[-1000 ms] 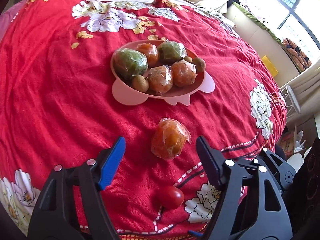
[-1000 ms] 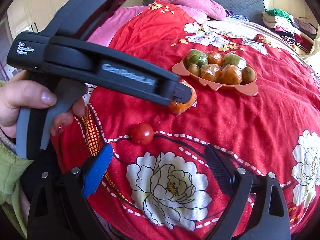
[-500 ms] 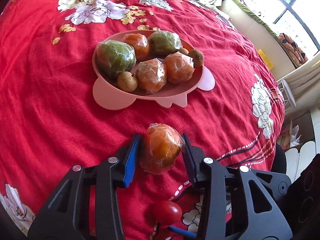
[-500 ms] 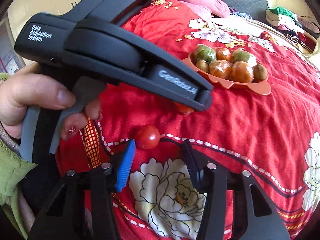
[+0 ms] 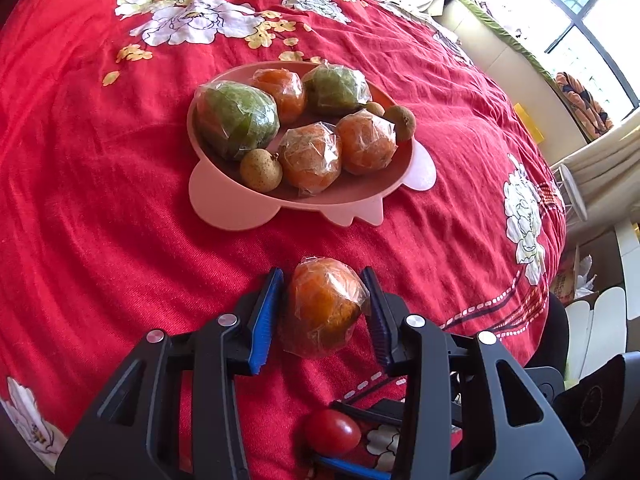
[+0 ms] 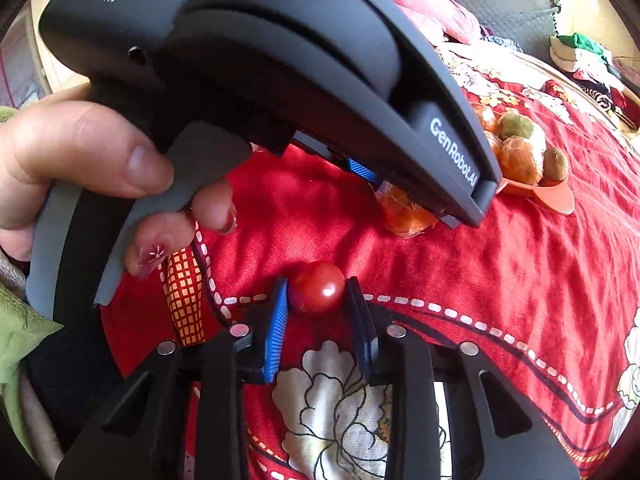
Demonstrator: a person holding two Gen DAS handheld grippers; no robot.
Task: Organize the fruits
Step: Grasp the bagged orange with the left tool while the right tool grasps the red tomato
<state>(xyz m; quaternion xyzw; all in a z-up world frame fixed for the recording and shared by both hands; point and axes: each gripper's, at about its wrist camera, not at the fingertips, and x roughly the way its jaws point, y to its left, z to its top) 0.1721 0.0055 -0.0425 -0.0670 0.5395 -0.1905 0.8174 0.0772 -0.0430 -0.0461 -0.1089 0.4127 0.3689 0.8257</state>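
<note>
I have both claws closed on fruit at once. The left gripper [image 5: 324, 312] holds the wrapped orange [image 5: 322, 310] by its sides, both pads pressing the plastic film; the fruit rests on the red bedspread [image 5: 100, 220], on the near side of the pink plate [image 5: 336, 200] and clear of its rim. The right gripper [image 6: 318, 304] has narrowed to its tightest and clamps the cherry tomato [image 6: 317, 288] near the fingertips, low on the bedspread beside the dashed white border.

Procedure I judge correct for this step:

1. Confirm grip before lifting. The film on the orange is loose and crinkled, so the pads may slide on plastic, not fruit. Hold firm pressure, without squeezing further.
2. Raise the left claw straight up until the orange clears the cloth, then carry it far-side toward the plate.
3. The plate already holds two green and three orange wrapped fruits plus small brown ones. The free space appears to be at its near edge; set the orange down there, gently, so it does not nudge its neighbours off.
4. Treat the tomato as soft and smooth: add no force, lift slowly and keep it level.
5. Keep the claws well apart in transit; in the right wrist view the left tool sits directly above the tomato.
</note>
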